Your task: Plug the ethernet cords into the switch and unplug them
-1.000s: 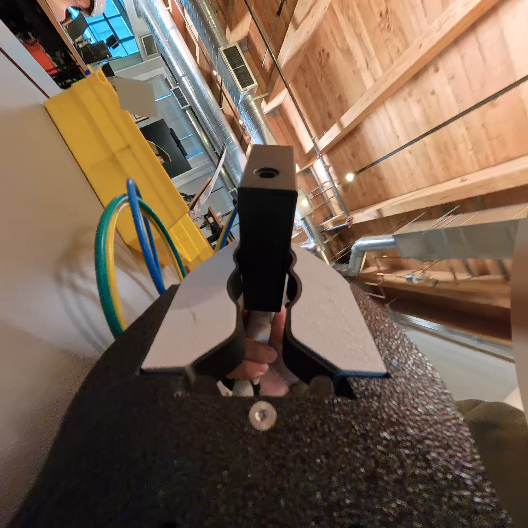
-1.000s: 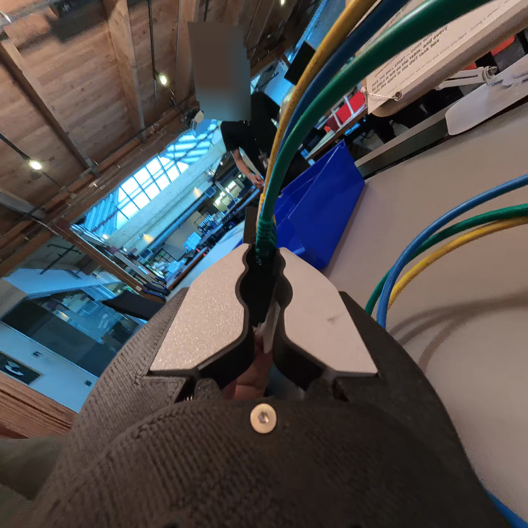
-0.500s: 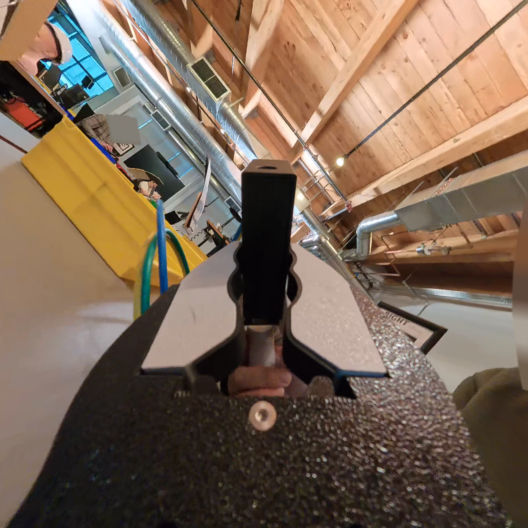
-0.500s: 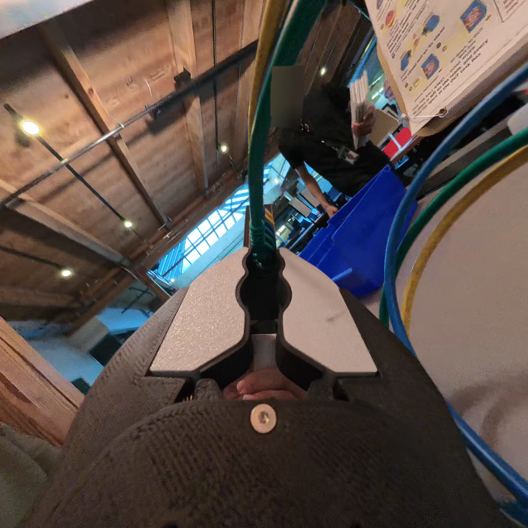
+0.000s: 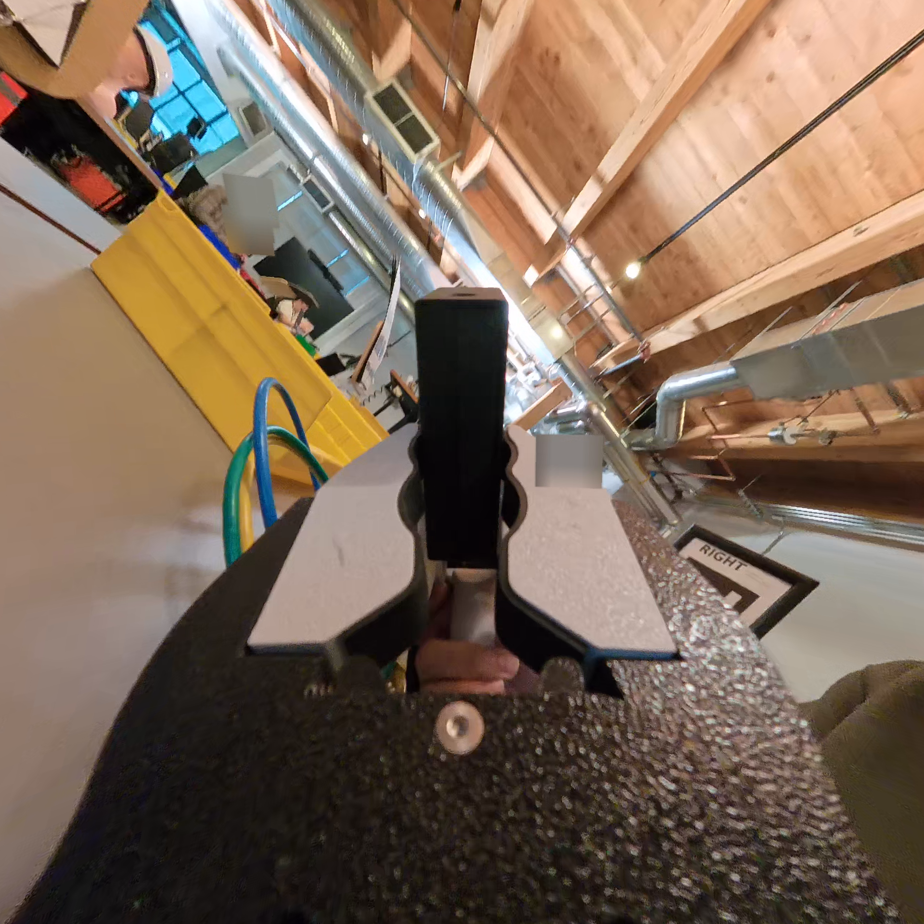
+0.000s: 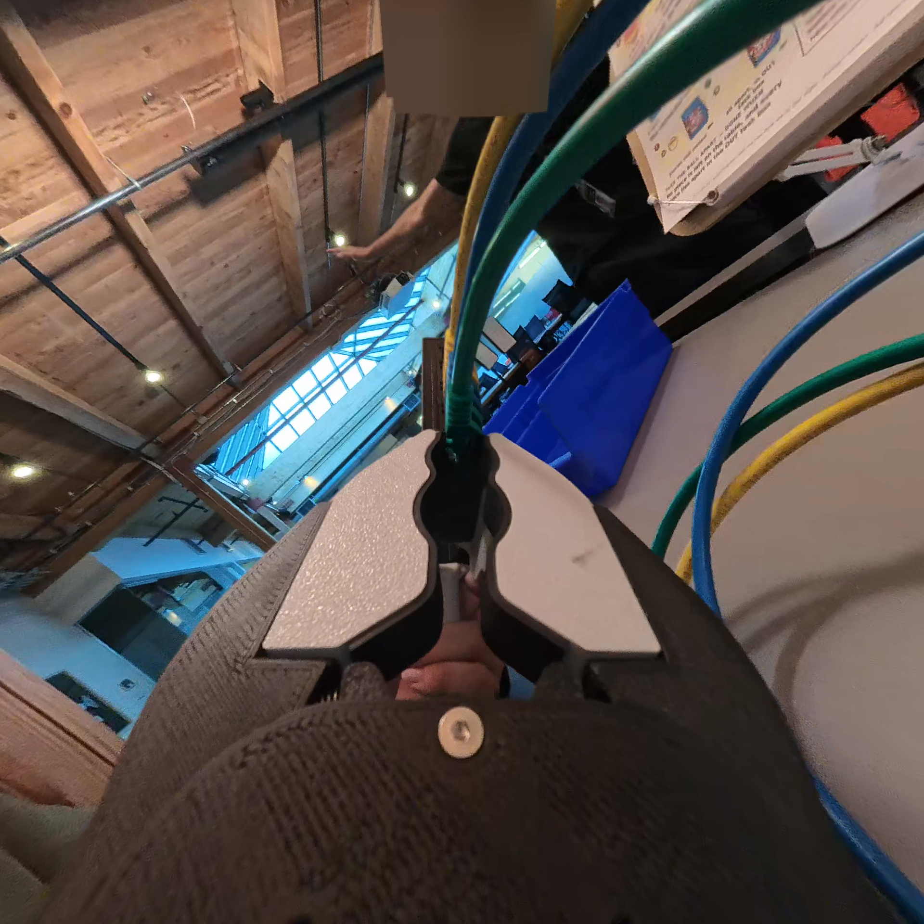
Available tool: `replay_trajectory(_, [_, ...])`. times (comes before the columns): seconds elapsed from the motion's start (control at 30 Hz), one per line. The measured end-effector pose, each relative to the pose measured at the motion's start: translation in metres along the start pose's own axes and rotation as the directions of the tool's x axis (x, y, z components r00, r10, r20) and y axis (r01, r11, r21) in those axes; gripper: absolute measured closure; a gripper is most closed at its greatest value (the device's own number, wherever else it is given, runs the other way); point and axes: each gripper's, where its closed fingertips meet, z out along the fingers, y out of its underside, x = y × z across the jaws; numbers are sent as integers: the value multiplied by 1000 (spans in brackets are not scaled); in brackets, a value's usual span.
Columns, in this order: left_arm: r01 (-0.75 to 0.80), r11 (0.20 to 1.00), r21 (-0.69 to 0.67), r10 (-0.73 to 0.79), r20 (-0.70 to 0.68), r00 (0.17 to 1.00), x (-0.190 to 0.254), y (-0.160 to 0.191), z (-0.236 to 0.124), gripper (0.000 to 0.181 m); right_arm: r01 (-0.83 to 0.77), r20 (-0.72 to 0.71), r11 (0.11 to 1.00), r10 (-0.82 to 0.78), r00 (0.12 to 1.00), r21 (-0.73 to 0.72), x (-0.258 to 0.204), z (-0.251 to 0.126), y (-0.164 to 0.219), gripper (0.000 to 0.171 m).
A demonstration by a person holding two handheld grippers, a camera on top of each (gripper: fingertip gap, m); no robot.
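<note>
My left gripper (image 5: 460, 450) is shut on the black box-shaped switch (image 5: 460, 400) and holds it upright, its end pointing at the ceiling. Blue (image 5: 262, 450), green (image 5: 232, 500) and yellow cord loops rise from the table to its left. My right gripper (image 6: 462, 445) is shut on the plug end of the green ethernet cord (image 6: 462, 410), which arcs up and to the right. A dark edge of the switch (image 6: 432, 380) shows just beyond the plug. I cannot tell whether the plug is seated. The yellow (image 6: 472, 210) and blue (image 6: 505, 180) cords run up behind the green one.
A yellow bin (image 5: 215, 320) stands on the pale table (image 5: 75, 450) at the left. A blue bin (image 6: 600, 400) and an instruction board (image 6: 750, 100) stand beyond the right gripper. A framed sign (image 5: 740, 575) lies at right. A person in black (image 6: 625, 225) stands behind the table.
Both views have tilted and swung as the grippers turned. The left kept hold of the switch, the right kept hold of the green cord. The person behind moved an arm outward.
</note>
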Motion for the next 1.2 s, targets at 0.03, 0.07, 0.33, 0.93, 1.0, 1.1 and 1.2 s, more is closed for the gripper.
replay_trajectory(0.03, [-2,1000,-22,2,6,1000,0,1,0,155,-21,6,1000,21,1000,-9,0,0,0,157])
replay_trajectory(0.07, [-1,999,-36,1,1,1000,1,1,0,155,-42,13,999,42,999,-18,-1,0,0,157])
replay_trajectory(0.33, [-125,960,-249,139,39,990,1,20,2,147,-74,27,996,76,997,-58,-4,4,2,157])
replay_trajectory(0.93, [45,960,-278,-24,79,997,-10,29,-2,154,-114,-71,993,112,991,-20,13,4,6,156])
replay_trajectory(1.0, [54,966,-253,-31,95,995,-12,29,-1,154,-113,-74,994,112,991,-3,13,4,4,149])
replay_trajectory(1.1, [80,970,-229,-51,130,990,-18,30,0,154,-120,-99,993,121,988,16,16,4,4,141])
replay_trajectory(1.2, [119,973,-197,-94,132,987,-20,29,1,154,-194,-107,980,198,974,51,22,2,4,151])
